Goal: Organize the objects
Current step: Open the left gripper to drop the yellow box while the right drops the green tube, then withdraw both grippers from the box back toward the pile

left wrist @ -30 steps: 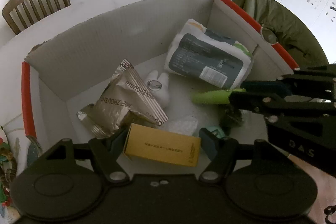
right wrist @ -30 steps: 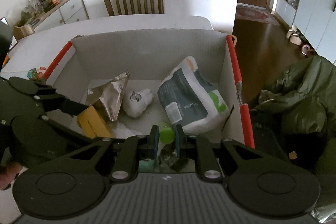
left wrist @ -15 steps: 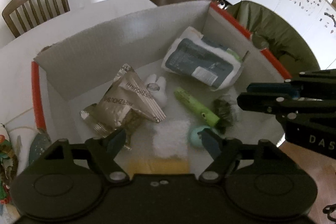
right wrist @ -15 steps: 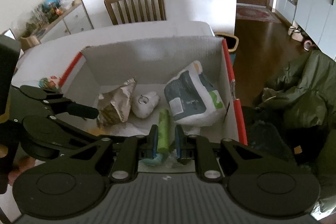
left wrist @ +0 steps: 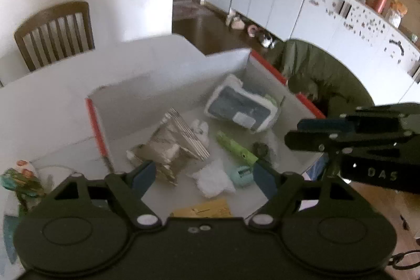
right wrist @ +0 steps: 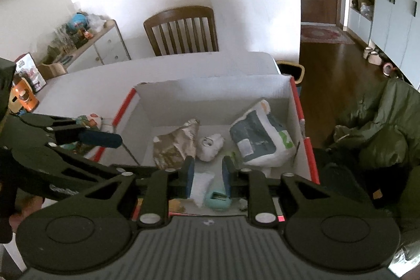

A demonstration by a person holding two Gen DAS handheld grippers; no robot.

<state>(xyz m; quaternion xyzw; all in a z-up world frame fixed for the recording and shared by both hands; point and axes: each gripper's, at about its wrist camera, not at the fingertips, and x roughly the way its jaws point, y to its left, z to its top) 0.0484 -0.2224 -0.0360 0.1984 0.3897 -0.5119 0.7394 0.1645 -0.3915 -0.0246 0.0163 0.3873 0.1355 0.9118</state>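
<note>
**Items lying in the white box**

Both claws hang above the corrugated white box (left wrist: 168,85) with red edges. The left claw (left wrist: 202,175) is wide and empty. Ahead of it, from left to right: crinkled foil bag (left wrist: 170,146), smooth green tube (left wrist: 235,146), soft grey-white pack (left wrist: 242,109). The right claw (right wrist: 207,173) is narrow and empty.

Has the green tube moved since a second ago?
Yes. The green tube, then clamped in the right tool, now lies free on the box floor beside the teal item.
</note>
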